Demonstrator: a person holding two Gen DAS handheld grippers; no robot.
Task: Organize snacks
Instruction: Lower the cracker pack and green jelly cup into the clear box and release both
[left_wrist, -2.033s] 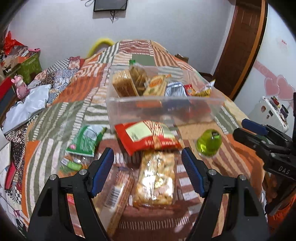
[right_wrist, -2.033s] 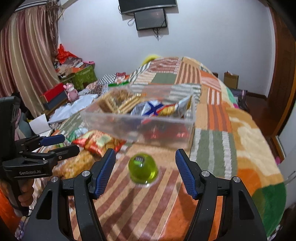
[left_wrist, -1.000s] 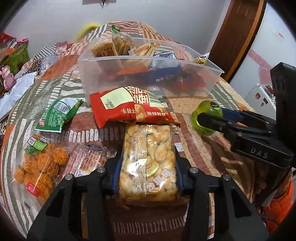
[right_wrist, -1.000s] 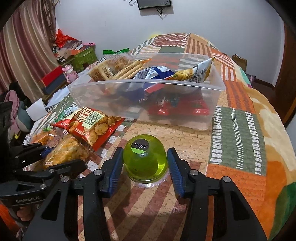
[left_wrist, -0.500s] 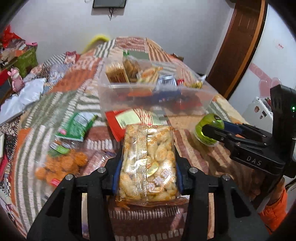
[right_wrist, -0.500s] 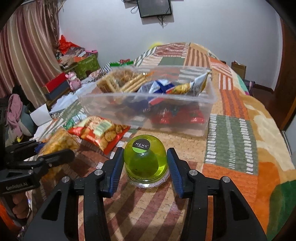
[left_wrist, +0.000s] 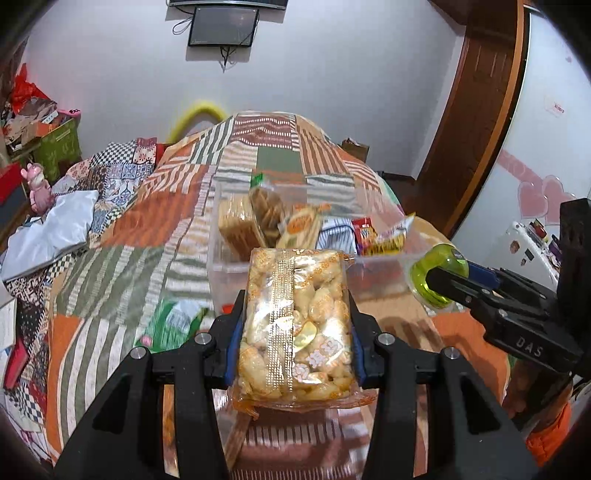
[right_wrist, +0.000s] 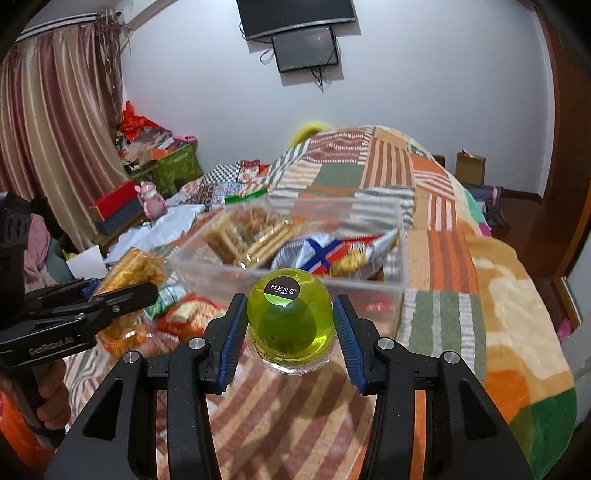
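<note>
left tool (left_wrist: 295, 339): clamped on cracker bag (left_wrist: 295, 325), lifted off bed (left_wrist: 155, 229) | right tool (right_wrist: 290, 332): clamped on green jelly cup (right_wrist: 290, 314), lifted | bin (right_wrist: 402, 258): 12 o'clock beyond both, holding snacks

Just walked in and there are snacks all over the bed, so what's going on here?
A person is sorting snacks into a clear plastic bin on the patchwork bedspread, a handheld tool in each hand. The left tool is clamped on a clear bag of golden puffed snacks, and the right tool grips a green dome-shaped jelly cup. Both are held up in front of the bin, which already holds several packets. A few packets remain loose on the bed.
</note>
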